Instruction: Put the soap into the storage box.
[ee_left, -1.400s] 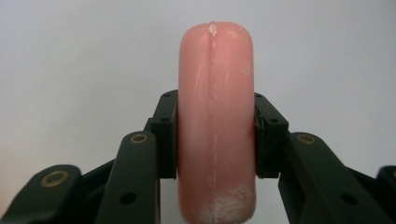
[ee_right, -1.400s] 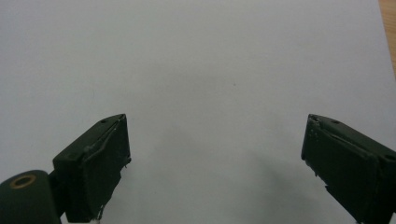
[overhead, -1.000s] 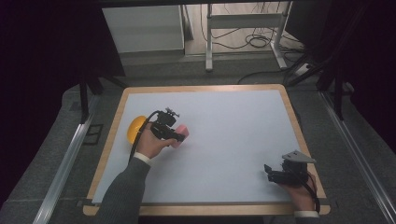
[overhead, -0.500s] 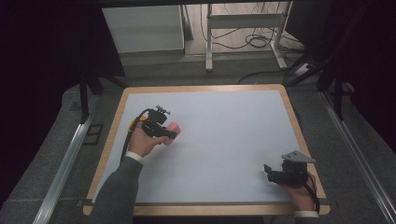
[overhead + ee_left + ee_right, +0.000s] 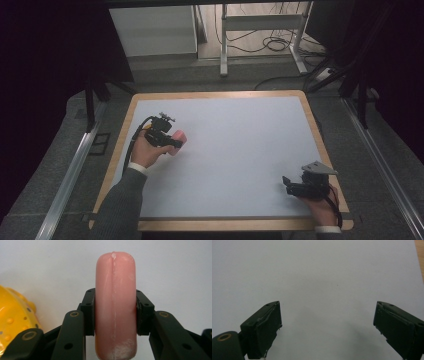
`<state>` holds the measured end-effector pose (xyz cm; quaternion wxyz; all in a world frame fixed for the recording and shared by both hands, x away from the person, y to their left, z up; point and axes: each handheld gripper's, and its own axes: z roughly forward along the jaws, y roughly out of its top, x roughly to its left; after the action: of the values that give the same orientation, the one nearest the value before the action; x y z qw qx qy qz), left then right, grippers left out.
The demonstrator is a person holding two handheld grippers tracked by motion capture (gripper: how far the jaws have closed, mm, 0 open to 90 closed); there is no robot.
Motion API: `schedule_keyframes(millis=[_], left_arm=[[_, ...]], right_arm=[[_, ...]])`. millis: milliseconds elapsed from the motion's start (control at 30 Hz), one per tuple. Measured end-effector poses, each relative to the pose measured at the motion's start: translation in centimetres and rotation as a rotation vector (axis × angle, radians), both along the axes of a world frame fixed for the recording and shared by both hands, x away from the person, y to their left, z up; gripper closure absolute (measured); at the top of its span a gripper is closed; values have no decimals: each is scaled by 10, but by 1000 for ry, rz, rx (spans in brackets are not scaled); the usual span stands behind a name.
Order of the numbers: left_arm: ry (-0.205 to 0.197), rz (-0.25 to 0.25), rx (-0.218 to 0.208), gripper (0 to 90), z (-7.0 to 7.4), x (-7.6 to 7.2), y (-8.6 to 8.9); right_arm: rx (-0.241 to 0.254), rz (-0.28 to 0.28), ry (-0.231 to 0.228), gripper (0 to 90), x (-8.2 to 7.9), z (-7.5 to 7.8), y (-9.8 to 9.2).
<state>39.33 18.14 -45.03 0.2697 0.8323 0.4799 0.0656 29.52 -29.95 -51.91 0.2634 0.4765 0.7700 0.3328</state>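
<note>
My left gripper (image 5: 115, 315) was clamped on a pink sausage-shaped piece (image 5: 115, 307), its two black jaws pressed flat against the piece's sides with the rounded end standing clear above them (a pale seam ran down its middle, and its lower end looked scuffed white). From the high view, my left hand (image 5: 147, 152) held that gripper near the left edge of the white table (image 5: 240, 150), and the pink piece (image 5: 177, 139) poked out toward the table's middle. A yellow bumpy object (image 5: 15, 315) lay just beside my left jaw, on the side toward the table's left edge; I could not tell whether it touched.

My right gripper (image 5: 327, 327) stood with its jaws wide apart and nothing between them, over bare table. My right hand (image 5: 320, 205) kept it near the table's front right corner (image 5: 306, 187), well apart from the left gripper.
</note>
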Motion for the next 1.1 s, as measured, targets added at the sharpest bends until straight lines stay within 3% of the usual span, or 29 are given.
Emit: schedule_keyframes(millis=[1100], left_arm=[[-35,104,2,604,13,-2,43]], right_arm=[[-2,-1,-1,75,0,-1,0]])
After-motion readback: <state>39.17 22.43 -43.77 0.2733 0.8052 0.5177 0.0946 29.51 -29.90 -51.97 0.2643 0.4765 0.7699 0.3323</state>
